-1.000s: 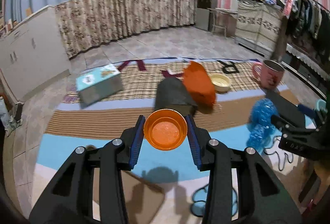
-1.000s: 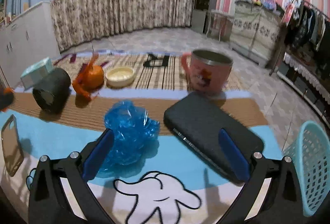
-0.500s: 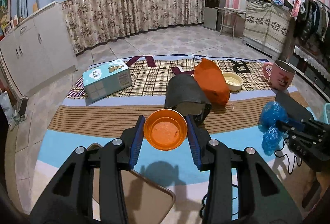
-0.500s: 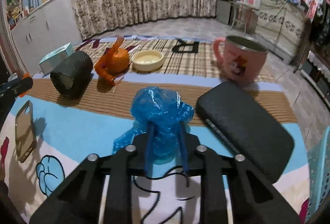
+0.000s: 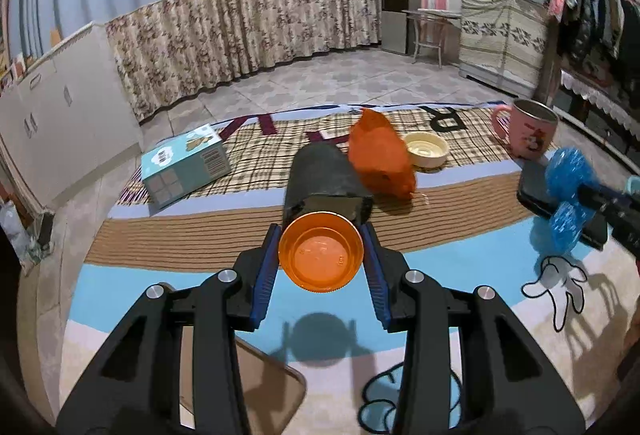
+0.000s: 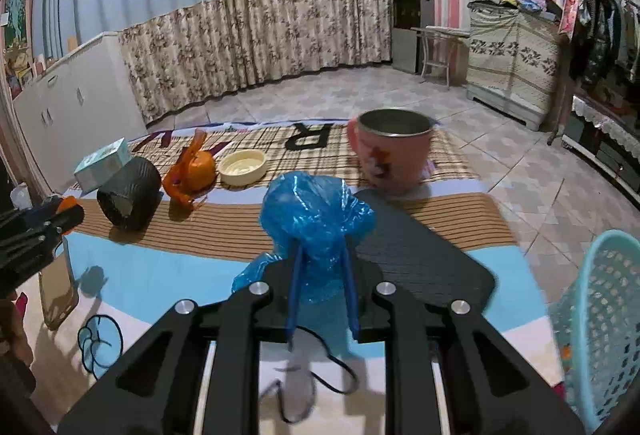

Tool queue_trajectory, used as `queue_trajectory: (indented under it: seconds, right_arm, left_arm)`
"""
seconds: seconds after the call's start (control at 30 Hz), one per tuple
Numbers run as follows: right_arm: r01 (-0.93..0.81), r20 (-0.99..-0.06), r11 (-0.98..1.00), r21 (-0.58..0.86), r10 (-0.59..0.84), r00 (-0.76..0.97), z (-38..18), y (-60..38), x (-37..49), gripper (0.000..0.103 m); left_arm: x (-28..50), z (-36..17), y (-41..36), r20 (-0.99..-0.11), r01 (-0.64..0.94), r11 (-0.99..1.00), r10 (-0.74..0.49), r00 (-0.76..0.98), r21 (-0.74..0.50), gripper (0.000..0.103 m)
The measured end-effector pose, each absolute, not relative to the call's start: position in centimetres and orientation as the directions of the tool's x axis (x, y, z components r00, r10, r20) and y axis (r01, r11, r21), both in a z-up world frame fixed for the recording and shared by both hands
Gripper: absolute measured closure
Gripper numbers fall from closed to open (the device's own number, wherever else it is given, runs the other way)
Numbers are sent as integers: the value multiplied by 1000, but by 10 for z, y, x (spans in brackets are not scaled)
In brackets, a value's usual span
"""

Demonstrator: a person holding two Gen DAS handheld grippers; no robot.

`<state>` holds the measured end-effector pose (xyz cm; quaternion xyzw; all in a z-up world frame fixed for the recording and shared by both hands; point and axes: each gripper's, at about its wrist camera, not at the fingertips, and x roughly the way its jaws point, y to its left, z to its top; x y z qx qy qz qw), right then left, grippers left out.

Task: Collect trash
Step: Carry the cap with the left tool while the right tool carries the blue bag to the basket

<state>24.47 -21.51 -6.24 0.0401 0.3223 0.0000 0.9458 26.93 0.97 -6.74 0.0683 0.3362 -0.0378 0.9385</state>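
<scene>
From the left wrist, the left gripper (image 5: 321, 259) holds an orange cap (image 5: 321, 251) between its blue pads, open side toward the camera, exactly as it did a second ago; the grip has not altered. Beyond it on the patterned mat (image 5: 168, 287) lie a dark roll (image 5: 325, 183), an orange plastic bag (image 5: 382, 159), a cream dish (image 5: 426, 151), a tissue box (image 5: 185, 165) and a pink mug (image 5: 530, 133). At the right edge, the blue plastic bag (image 5: 568, 191), which lay on the mat a second ago, is now clear of it, pinched by the other tool.

From the right wrist, the right gripper (image 6: 323, 281) has narrowed from wide open to a tight pinch, its pads pressing the blue bag, which bulges above the fingertips. The bag has lifted off the mat and hangs in front of the black pad (image 6: 420, 247). The view has also swung rightwards, so the turquoise basket (image 6: 600, 311) now shows much larger at the right edge, just beside the mat.

That probably means the pick of this piece of trash is done and the carry toward the basket is under way. The bag is thin and crumpled, so part of it may slip free or trail. The orange bag looks like trash still to collect.
</scene>
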Motion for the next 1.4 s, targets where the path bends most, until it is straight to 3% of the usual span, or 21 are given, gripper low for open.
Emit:
queue_trajectory:
  seconds: [0.3, 0.63, 1.0, 1.4]
  right_arm:
    - [128, -558, 991, 26, -92, 825, -23, -298, 192, 84]
    - [321, -574, 945, 57, -233, 785, -25, -421, 126, 84]
    - [448, -580, 892, 62, -333, 744, -28, -509, 79, 84]
    - [458, -597, 886, 77, -327, 733, -47, -525, 77, 84]
  left_arm:
    - [252, -43, -61, -602, 225, 967, -112, 791, 116, 64]
    - [214, -12, -185, -551, 407, 911, -309, 775, 63, 64]
    - [183, -27, -296, -565, 541, 840, -433, 702, 28, 64]
    - [169, -48, -369, -590, 645, 764, -504, 630, 37, 64]
